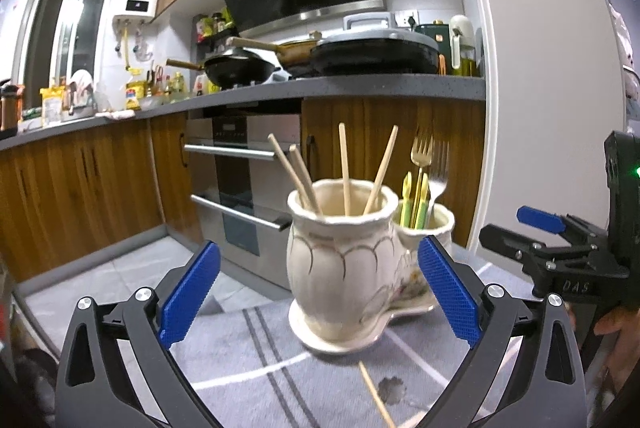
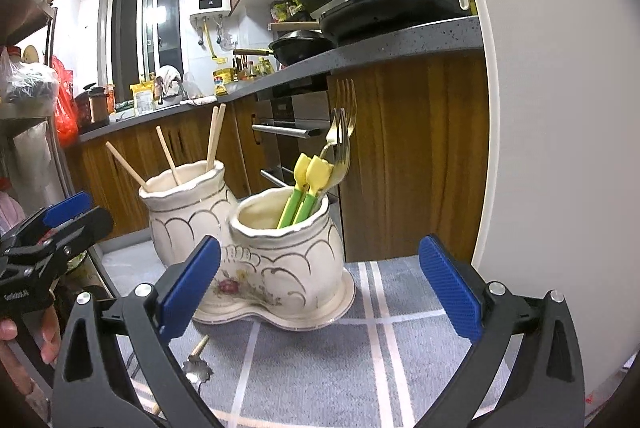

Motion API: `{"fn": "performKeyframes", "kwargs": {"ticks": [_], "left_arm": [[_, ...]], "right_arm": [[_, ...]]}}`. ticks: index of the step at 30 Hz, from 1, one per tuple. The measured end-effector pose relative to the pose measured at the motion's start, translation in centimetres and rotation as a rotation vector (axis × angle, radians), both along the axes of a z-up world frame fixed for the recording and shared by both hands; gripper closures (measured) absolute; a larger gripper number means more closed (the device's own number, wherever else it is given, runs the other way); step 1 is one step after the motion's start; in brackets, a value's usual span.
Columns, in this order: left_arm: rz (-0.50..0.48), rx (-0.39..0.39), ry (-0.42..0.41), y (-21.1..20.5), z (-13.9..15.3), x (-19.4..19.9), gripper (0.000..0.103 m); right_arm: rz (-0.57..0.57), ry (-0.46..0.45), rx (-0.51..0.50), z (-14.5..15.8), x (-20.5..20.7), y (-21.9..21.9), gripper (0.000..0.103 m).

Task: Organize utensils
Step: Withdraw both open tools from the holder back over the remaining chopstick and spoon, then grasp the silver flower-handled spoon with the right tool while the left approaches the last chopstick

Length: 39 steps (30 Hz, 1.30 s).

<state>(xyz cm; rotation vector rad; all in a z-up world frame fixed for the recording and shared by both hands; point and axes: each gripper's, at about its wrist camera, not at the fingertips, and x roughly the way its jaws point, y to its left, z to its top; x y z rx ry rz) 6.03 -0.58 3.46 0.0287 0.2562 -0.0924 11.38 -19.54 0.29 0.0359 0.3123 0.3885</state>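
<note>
A cream ceramic double utensil holder stands on a grey checked cloth. Its taller pot holds several wooden chopsticks. Its lower pot holds gold forks and yellow-green handled utensils. One loose chopstick lies on the cloth in front of the holder. My left gripper is open and empty, facing the taller pot. My right gripper is open and empty, facing the lower pot.
A small metal flower-shaped piece lies on the cloth by the loose chopstick. Behind are wooden cabinets, an oven and a counter with pans. A white wall stands at the right. A shelf rack is at the left.
</note>
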Motion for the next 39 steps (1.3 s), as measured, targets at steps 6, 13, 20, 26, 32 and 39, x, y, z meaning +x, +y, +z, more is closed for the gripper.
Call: {"fn": "performKeyframes", "kwargs": {"ticks": [6,13,20,26,32,39], "left_arm": [[0.001,0.030,0.030,0.0,-1.1,-1.5,0.005],[-0.015,0.049,0.067,-0.1,-2.0,-3.3,0.005],[-0.038,0.092,0.116,-0.3,-3.1,-4.4,0.005],[-0.039,0.102,0.173,0.1,-3.9,-5.1,0.005],[-0.065,0.082,0.244,0.8,-4.7,-5.2,0.005],[-0.067,0.103,0.330,0.9,-5.6,-4.5,0.005]], "right_arm": [[-0.008,0.020,-0.017,-0.3,-0.6,0.3,0.005],[-0.016,0.047,-0.049,-0.8,-1.5,0.9,0.005],[-0.026,0.065,-0.080,-1.3,-2.5,1.5,0.005],[-0.012,0.117,-0.125,-1.9,-3.1,2.0,0.005],[0.089,0.253,-0.121,-3.1,-3.4,1.9,0.005],[0.203,0.361,-0.258,-4.7,-4.3,4.2,0.005]]}}
